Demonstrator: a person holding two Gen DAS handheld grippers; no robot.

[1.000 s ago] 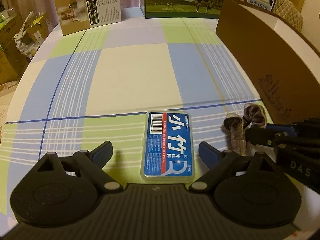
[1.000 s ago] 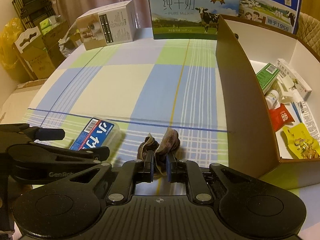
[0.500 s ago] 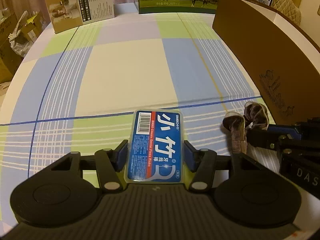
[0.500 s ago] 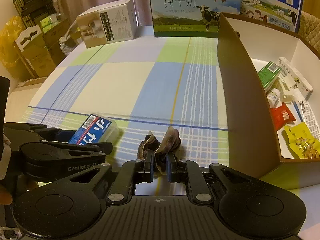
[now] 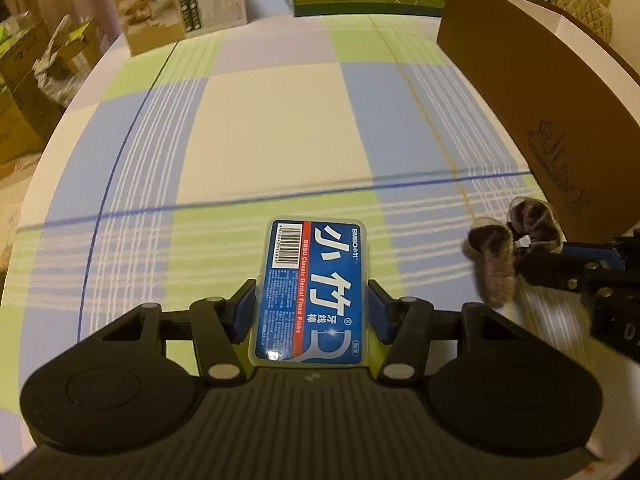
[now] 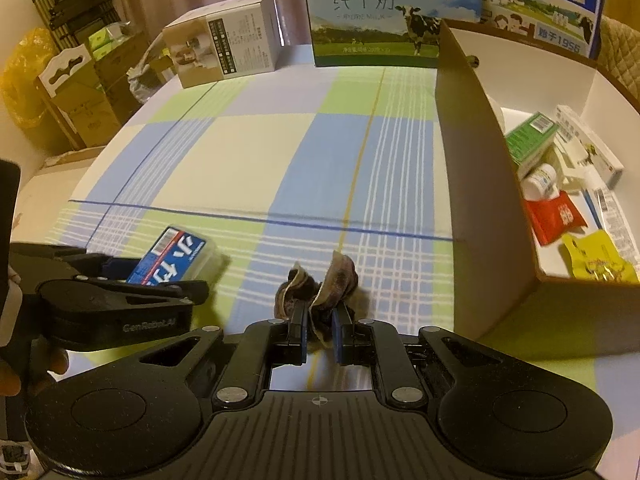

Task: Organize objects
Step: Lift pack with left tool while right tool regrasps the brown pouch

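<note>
We work over a counter [image 6: 248,160] spread with a checked cloth of blue, green and cream, with milk cartons and a tan box standing along its far edge and a cardboard box [image 6: 472,184] open on our right, already holding several packets and a small bottle.

Our left gripper [image 5: 312,310] has its fingers closed against the long sides of the floss pick case [image 5: 314,292], which lies flat between them, near the counter's front edge. Our right gripper [image 6: 320,330] pinches a crumpled brown cloth scrunchie [image 6: 320,284] with the fingers nearly together, just left of the box wall.

The risks, as we judge them: the case is smooth, hard plastic, held only near its back end, so it may pivot or slip out when lifted. The scrunchie is soft and caught by a fold, so it may pull free. The box wall stands tall beside the right gripper; a low carry would knock against it.

Both grippers sit low and roughly level, pointing forward across the counter, side by side and close together.
</note>
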